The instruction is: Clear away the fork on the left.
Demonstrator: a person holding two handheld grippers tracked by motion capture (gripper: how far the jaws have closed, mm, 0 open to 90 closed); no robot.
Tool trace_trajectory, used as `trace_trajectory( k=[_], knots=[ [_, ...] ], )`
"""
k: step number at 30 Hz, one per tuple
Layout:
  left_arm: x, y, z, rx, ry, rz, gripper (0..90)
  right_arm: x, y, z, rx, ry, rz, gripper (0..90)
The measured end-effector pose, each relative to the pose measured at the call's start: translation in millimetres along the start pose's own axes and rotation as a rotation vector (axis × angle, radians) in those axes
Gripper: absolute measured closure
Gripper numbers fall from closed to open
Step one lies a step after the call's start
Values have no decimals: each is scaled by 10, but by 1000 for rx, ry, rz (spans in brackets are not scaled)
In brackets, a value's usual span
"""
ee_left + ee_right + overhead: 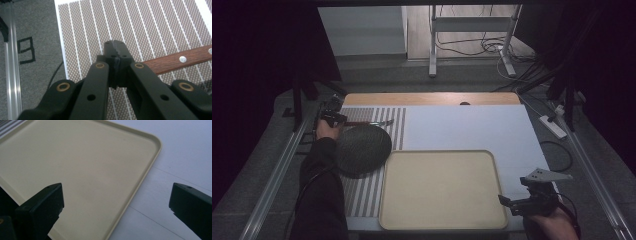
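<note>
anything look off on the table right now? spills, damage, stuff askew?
Nothing stands out. The tray is bare and sits square at the near edge. The round mat overlaps the striped mat, its edge close to the tray's corner. The knife lies flat on the stripes. No spills or visible damage.

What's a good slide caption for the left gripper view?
Left gripper closed, its fingers together above a striped mat, beside a wooden handle.

Wooden-handled utensil (368,123) flat on the striped mat (399,130), beside a dark round mesh disc (362,148); beige tray (388,210) nearby.
</note>
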State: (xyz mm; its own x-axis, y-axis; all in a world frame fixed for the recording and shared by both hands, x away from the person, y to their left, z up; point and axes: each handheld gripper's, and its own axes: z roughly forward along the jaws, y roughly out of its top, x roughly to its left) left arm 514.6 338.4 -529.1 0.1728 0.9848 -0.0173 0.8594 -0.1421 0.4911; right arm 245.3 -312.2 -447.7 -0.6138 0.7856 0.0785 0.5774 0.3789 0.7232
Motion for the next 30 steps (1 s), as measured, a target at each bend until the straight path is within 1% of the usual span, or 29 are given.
trace_trajectory(
  k=[7,12,19,24,26,27,28,30],
  knots=[
    [18,-112,-62,2,-35,9,890,5,1,4,1,-1,-2,3],
    [20,-170,-110,22,-58,33,889,7,2,6,3,-3,-4,3],
    [14,-239,-149,29,-100,33,889,9,3,6,6,-4,-7,3],
    [17,-253,-158,34,-112,35,890,10,3,6,6,-5,-8,3],
    [22,-246,-161,31,-119,31,890,11,3,6,6,-4,-8,3],
    [31,-240,-173,24,-116,30,889,11,4,6,6,-4,-8,3],
    [39,-228,-191,11,-119,19,889,11,3,6,6,-5,-8,3],
    [46,-192,-231,-5,-134,13,872,9,4,6,7,-5,-6,3]
  ],
)
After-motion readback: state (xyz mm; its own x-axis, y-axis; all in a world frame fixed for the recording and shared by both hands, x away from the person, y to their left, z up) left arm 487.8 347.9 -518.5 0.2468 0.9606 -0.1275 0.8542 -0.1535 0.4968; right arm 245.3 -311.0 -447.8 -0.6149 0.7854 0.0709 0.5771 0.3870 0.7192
